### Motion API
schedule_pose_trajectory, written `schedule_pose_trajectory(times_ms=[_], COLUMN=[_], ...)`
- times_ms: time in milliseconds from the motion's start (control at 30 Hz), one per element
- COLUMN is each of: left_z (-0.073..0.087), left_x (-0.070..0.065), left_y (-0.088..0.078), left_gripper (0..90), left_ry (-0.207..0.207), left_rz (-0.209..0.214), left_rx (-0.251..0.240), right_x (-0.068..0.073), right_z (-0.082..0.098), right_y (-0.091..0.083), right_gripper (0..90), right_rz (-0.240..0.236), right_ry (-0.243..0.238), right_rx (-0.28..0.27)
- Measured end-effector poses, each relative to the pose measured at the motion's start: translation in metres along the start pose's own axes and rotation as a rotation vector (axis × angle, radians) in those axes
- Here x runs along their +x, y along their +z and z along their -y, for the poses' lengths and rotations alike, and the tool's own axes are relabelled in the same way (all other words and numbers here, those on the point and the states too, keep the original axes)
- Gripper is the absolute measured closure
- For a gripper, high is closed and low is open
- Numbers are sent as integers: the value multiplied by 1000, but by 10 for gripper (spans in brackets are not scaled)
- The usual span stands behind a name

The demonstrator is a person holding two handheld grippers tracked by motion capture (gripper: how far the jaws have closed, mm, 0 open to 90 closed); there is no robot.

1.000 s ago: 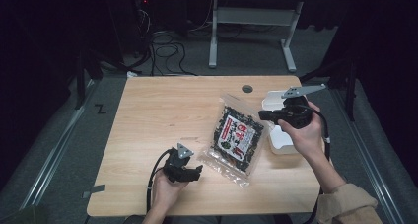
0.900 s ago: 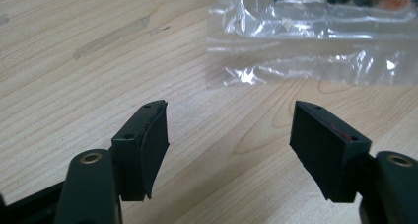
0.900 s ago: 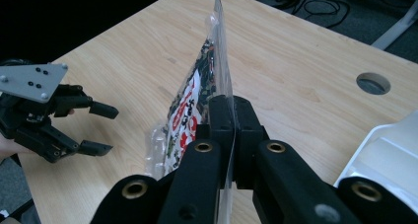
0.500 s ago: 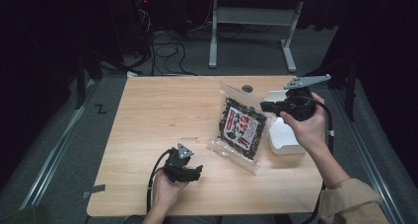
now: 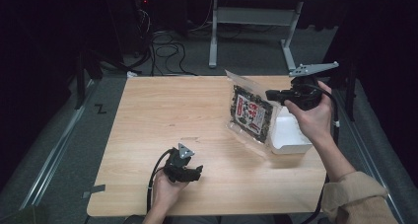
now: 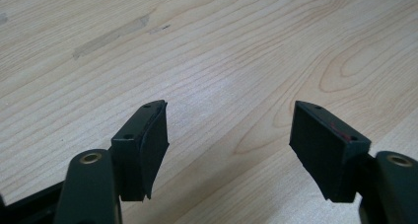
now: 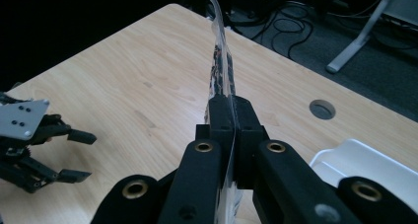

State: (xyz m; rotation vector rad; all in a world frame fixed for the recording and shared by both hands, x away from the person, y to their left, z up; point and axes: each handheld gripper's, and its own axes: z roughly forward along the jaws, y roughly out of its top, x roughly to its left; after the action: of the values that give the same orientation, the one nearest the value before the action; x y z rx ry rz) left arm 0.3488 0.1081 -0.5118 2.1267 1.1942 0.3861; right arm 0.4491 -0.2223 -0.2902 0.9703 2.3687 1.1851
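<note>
- High view shows my right gripper (image 5: 270, 93) pinching one clear snack bag (image 5: 251, 116) by its edge, tilted above the right side of the table (image 5: 148, 115), its lower corner near one white tray (image 5: 291, 135)
- Right gripper view: my jaws are pressed together on the thin film; the bag (image 7: 222, 61) stands edge-on
- My left gripper (image 5: 197, 170) rests near the front edge, jaws spread, holding nothing
- Risk, as I judge it: slick film could slip from so narrow a pinch; a swinging bag could catch the tray's rim
- Count: one bag; one tray; two grippers
</note>
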Motion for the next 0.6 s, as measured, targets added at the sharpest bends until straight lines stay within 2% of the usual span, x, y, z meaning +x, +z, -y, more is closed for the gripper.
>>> schedule_pose_trajectory(times_ms=[267,600], left_z=[0,0], left_x=[0,0], left_y=[0,1], left_gripper=[311,311], left_ry=[1,-4], left_rz=[0,3], left_rx=[0,1], right_x=[-9,-16], right_z=[-6,-13], right_y=[-6,-16], right_gripper=[900,900], right_rz=[36,84], right_ry=[19,12], right_rx=[-4,-21])
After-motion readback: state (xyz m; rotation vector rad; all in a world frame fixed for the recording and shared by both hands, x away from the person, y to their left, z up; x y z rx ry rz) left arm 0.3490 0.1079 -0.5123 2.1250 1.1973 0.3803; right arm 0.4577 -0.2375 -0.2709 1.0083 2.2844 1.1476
